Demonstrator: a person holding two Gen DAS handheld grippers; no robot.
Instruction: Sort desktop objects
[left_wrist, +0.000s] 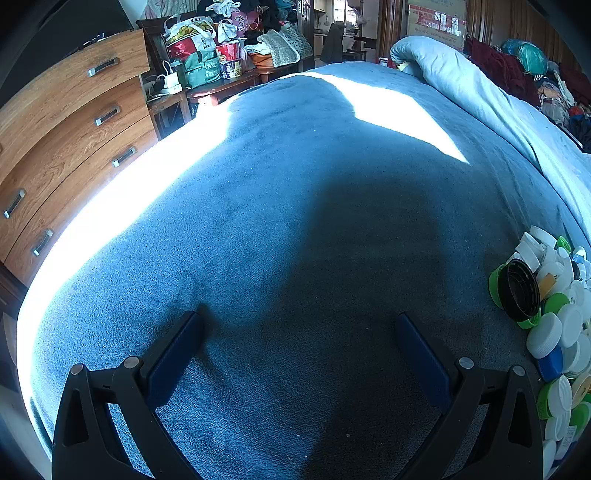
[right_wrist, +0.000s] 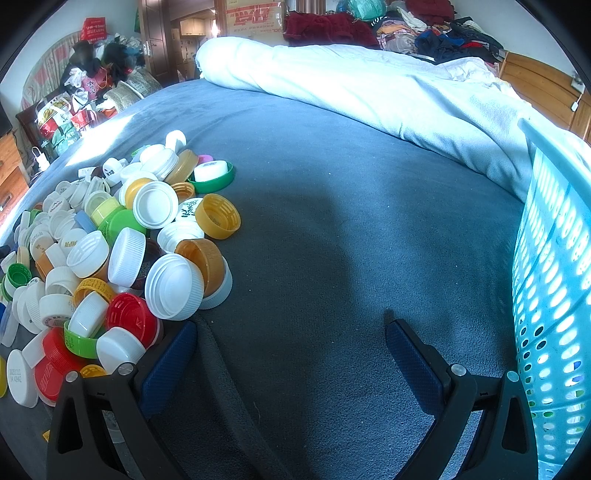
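Both grippers idle low over the bed (left_wrist: 295, 229), jaws spread wide and holding nothing. Left gripper (left_wrist: 299, 325): only bare blue-grey blanket between the jaws; the pile of bottle caps (left_wrist: 554, 321) lies well off to the outer side of its right jaw, at the frame edge. Right gripper (right_wrist: 291, 332): the same pile of bottle caps (right_wrist: 110, 258) crowds the outer side of its left jaw, with a white cap (right_wrist: 118, 349) and a red cap (right_wrist: 129, 317) just beside that jaw; whether they touch it cannot be told. A perforated light-blue basket (right_wrist: 554, 277) stands just beyond the outer side of its right jaw, likely the sorting destination. Risks, as judged: caps are heaped loosely and tilted on one another, so a sideways approach by the left jaw could shove or topple several instead of isolating one; ribbed round caps may twist out of a flat-pad pinch; the soft plush blanket gives under pressure, so a jaw could dig in or snag a fold such as the ridge running forward from the left jaw. Surface: made bed, rolled pale duvet (right_wrist: 369, 92) far ahead of the jaws, hard sun patches and deep shadow. Room: wooden drawer unit (left_wrist: 66, 129) beyond the left gripper's left jaw; cluttered bags and clothes at the far wall.
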